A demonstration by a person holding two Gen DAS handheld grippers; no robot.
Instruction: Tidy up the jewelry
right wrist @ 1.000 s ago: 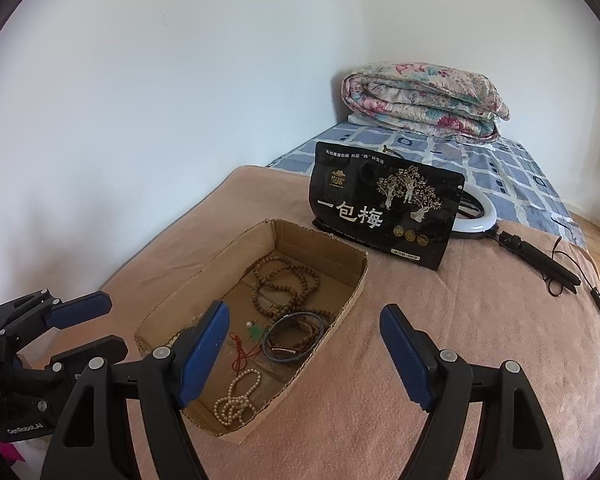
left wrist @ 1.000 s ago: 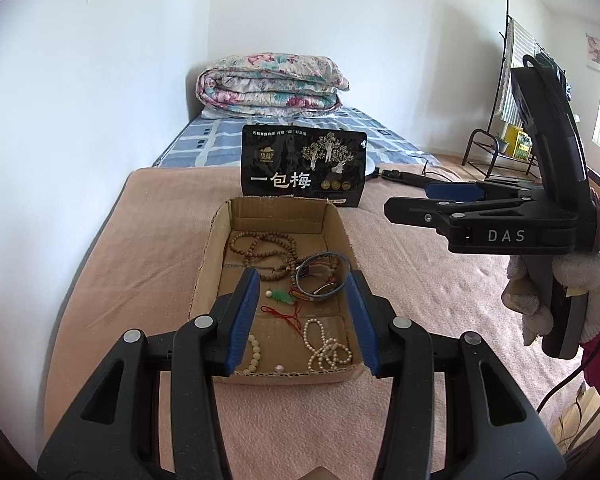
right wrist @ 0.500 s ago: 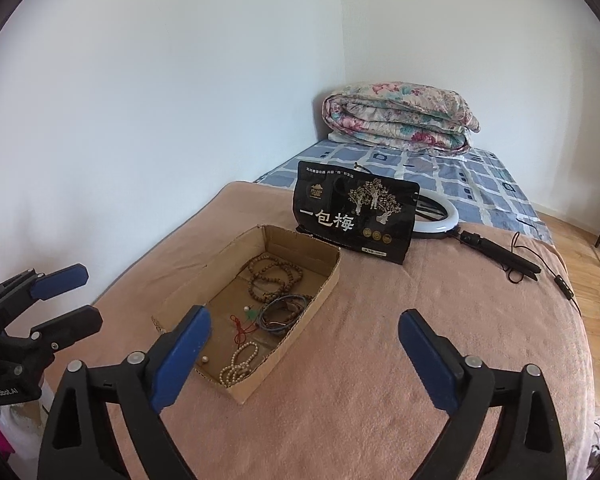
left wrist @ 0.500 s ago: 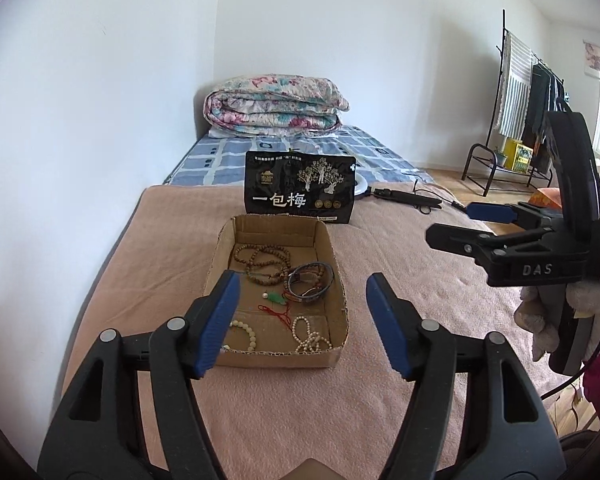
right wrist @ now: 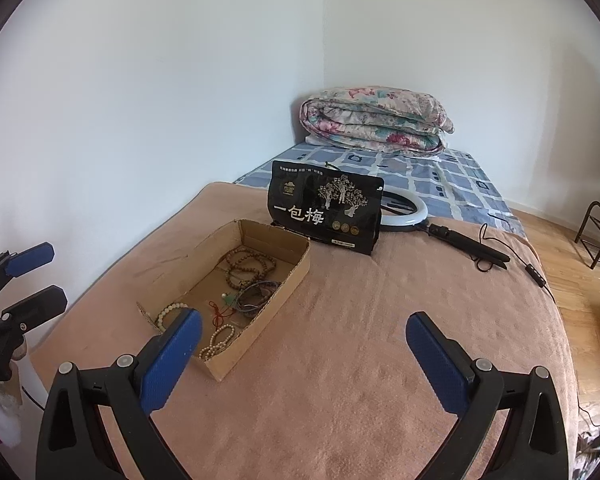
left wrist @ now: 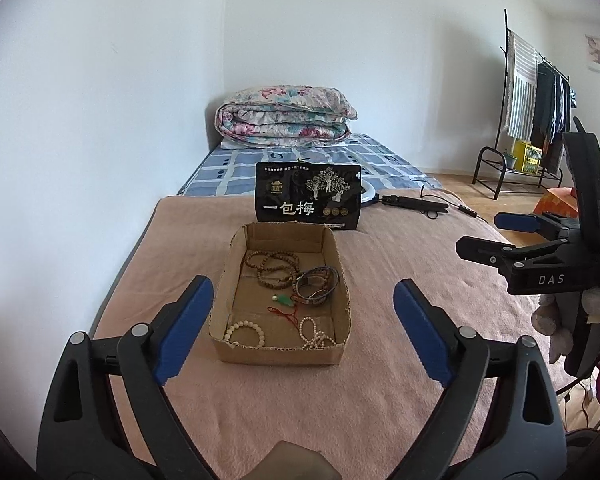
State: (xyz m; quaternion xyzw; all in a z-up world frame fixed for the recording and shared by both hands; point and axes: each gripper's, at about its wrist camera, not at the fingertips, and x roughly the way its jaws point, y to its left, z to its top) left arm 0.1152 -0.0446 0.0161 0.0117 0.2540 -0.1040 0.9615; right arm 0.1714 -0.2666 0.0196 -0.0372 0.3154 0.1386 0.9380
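An open cardboard box (left wrist: 280, 350) (right wrist: 276, 296) sits on the pink blanket. It holds a brown wooden bead strand (left wrist: 274, 266), dark bangles (left wrist: 316, 284), a green pendant on red cord (left wrist: 286, 301), a white bead bracelet (left wrist: 246, 330) and a pearl strand (left wrist: 314, 334). My left gripper (left wrist: 303, 282) hangs in front of the box, short of it; its jaws are opening with nothing between them. My right gripper (right wrist: 304, 316) stands wide open and empty, to the right of the box. It also shows in the left wrist view, the right gripper (left wrist: 488, 234) held by a gloved hand (left wrist: 556, 320).
A black snack bag (left wrist: 308, 202) stands upright just behind the box. A ring light (right wrist: 404, 212) with its handle and cable lies behind the bag to the right. A folded quilt (left wrist: 284, 116) rests at the bed's head. The wall runs along the left; a clothes rack (left wrist: 536, 92) stands far right.
Both grippers have drawn back from the box and risen a little, so it looks smaller. Both sets of jaws have spread wider. The left fingers no longer reach over the box.
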